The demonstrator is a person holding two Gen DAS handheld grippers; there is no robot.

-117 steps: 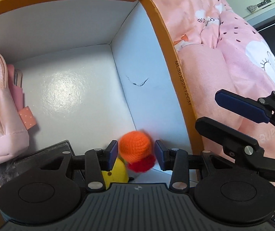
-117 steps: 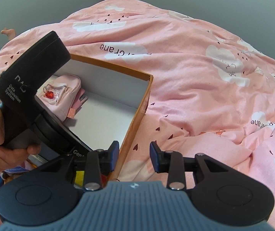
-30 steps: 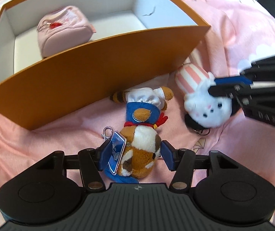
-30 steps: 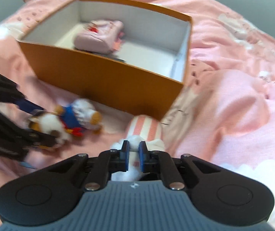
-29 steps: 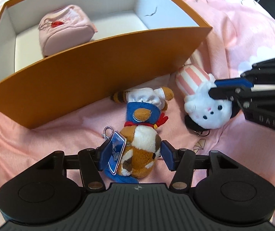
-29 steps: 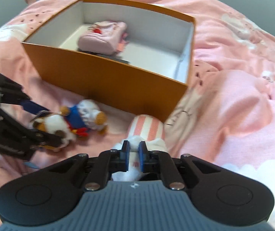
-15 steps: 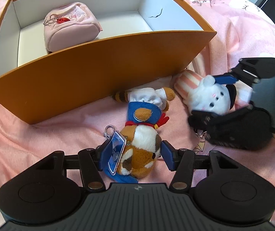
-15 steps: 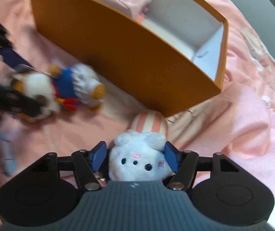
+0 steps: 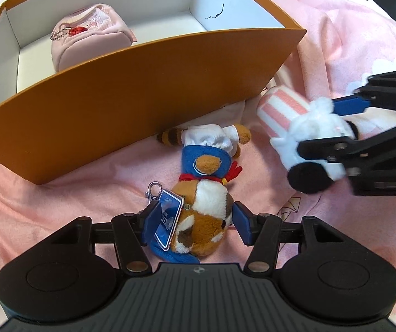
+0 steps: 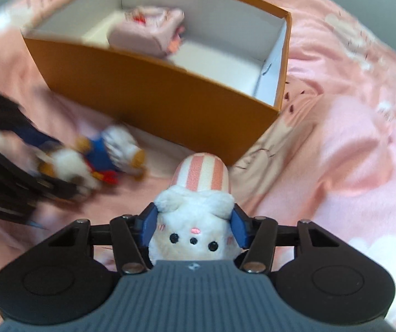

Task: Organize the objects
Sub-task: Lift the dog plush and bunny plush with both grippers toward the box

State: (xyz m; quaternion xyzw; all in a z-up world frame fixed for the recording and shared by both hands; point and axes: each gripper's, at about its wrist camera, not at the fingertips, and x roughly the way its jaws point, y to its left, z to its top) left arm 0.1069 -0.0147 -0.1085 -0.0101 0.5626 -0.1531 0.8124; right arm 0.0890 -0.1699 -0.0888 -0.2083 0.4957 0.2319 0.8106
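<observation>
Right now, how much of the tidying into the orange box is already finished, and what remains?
Done: only the pink pouch lies inside the orange box. In hand: the left gripper is shut on the head of the brown plush, and the right gripper is closing, with the white plush between its pads. Left: both toys lie on the pink blanket outside the box and must go in.

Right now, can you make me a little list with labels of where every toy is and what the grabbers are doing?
box: orange box, open, on pink blanket
inside box: pink pouch
brown plush: on blanket outside box, head between left hand-held gripper pads
white plush: striped body, head between right hand-held gripper pads
right jaws: closing on white plush
</observation>
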